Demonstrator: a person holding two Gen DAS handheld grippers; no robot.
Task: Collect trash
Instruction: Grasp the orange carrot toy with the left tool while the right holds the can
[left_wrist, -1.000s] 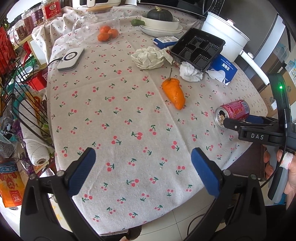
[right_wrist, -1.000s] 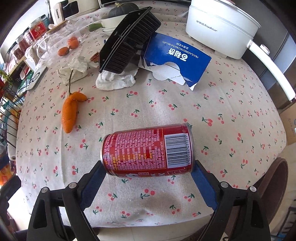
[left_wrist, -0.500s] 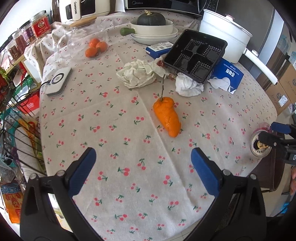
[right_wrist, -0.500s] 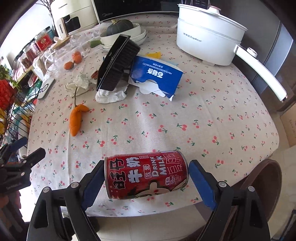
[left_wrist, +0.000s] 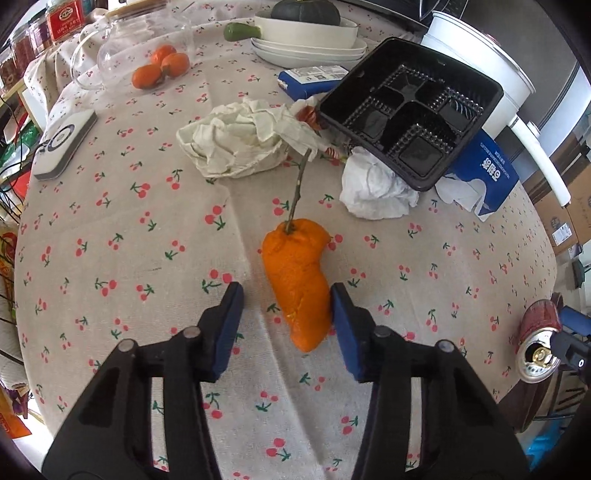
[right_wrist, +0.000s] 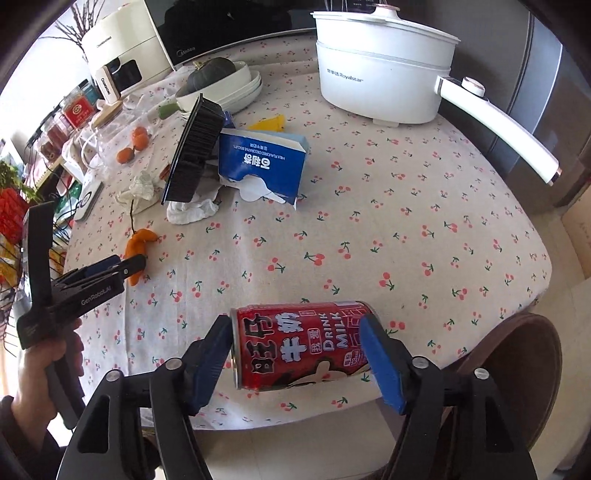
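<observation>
An orange peel (left_wrist: 297, 284) with a long stem lies on the cherry-print tablecloth (left_wrist: 147, 229). My left gripper (left_wrist: 286, 295) straddles its near end with the jaws closing. The right pad touches the peel and the left pad stands off with a gap. From the right wrist view, the left gripper (right_wrist: 122, 267) is at the far left beside the peel (right_wrist: 137, 247), held by a hand. My right gripper (right_wrist: 295, 328) holds a red milk-drink can (right_wrist: 299, 347) sideways above the table's near edge, squeezing it end to end. The can (left_wrist: 537, 339) also shows at the left wrist view's right edge.
Behind the peel lie a crumpled cream paper (left_wrist: 236, 144), a white tissue (left_wrist: 373, 188), a tilted black plastic tray (left_wrist: 410, 122) and a torn blue box (left_wrist: 487, 173). A white electric pot (right_wrist: 384, 70), stacked plates and tangerines stand farther back. A brown stool (right_wrist: 517, 369) is below the table edge.
My left gripper came forward and down over the orange peel and its jaws narrowed sharply. My right gripper drew back with the can toward the table's edge, and the can turned in the grip.
</observation>
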